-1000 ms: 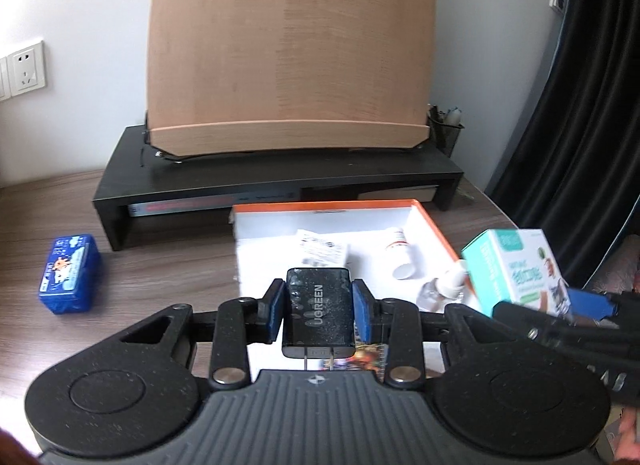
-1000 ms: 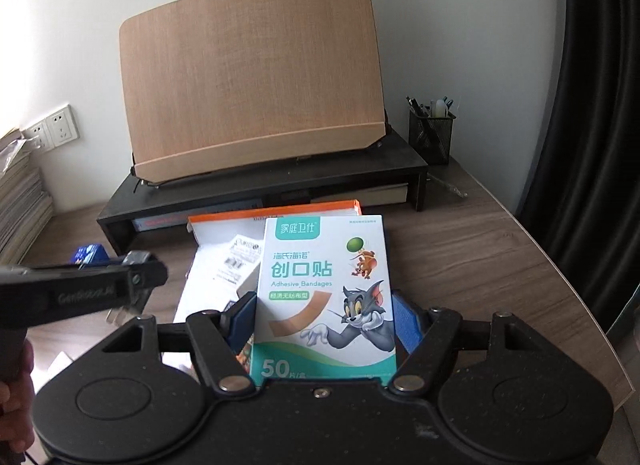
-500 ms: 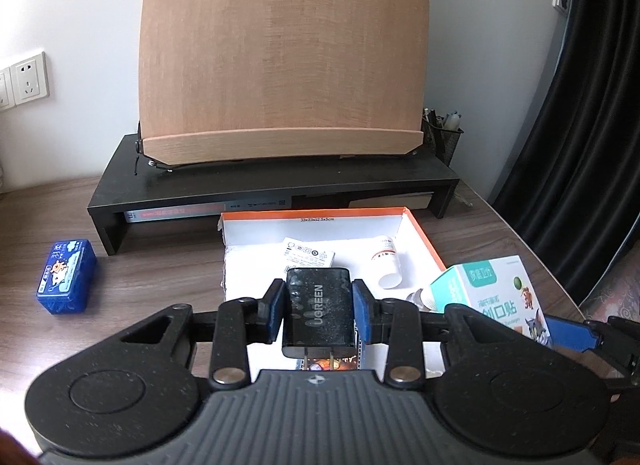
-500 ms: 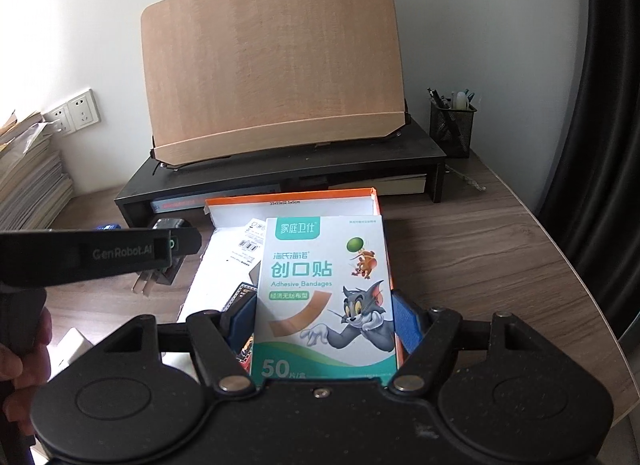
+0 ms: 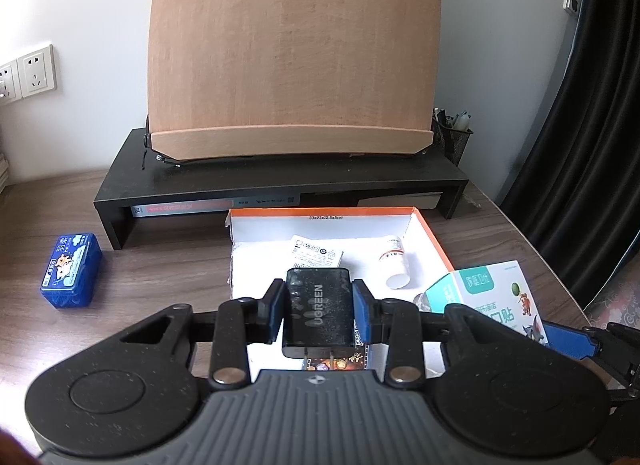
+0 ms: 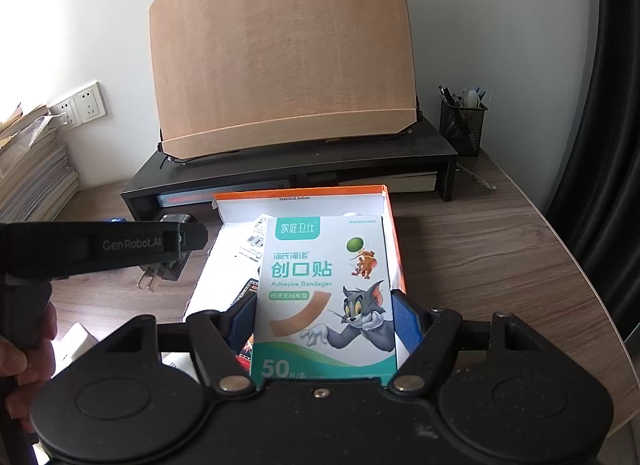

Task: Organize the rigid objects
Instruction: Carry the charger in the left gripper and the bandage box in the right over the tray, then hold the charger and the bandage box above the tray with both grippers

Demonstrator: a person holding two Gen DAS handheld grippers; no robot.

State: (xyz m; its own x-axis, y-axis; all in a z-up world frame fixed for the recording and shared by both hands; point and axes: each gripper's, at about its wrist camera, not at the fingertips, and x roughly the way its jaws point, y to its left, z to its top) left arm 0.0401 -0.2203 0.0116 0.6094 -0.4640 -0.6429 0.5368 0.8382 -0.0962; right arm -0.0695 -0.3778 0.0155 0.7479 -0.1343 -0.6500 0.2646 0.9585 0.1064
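Note:
My left gripper (image 5: 319,313) is shut on a black UGREEN charger (image 5: 319,315), held above the near part of a white box with an orange rim (image 5: 436,241). My right gripper (image 6: 325,319) is shut on a teal and white adhesive bandage box (image 6: 326,293), held over the same orange-rimmed box (image 6: 394,241). The bandage box also shows at the right of the left wrist view (image 5: 490,297). Inside the box lie a white labelled packet (image 5: 316,253) and a small white bottle (image 5: 395,263). The left gripper shows from the side in the right wrist view (image 6: 100,245).
A blue tissue pack (image 5: 72,271) lies on the wooden desk at the left. A black monitor riser (image 5: 280,181) with a wooden book stand (image 5: 292,57) stands behind the box. A mesh pen holder (image 6: 462,121) stands at the back right. Paper stacks (image 6: 32,169) stand at the far left.
Both grippers have pulled back and risen a little, each still holding its object. The bandage box has dropped lower and further right in the left wrist view.

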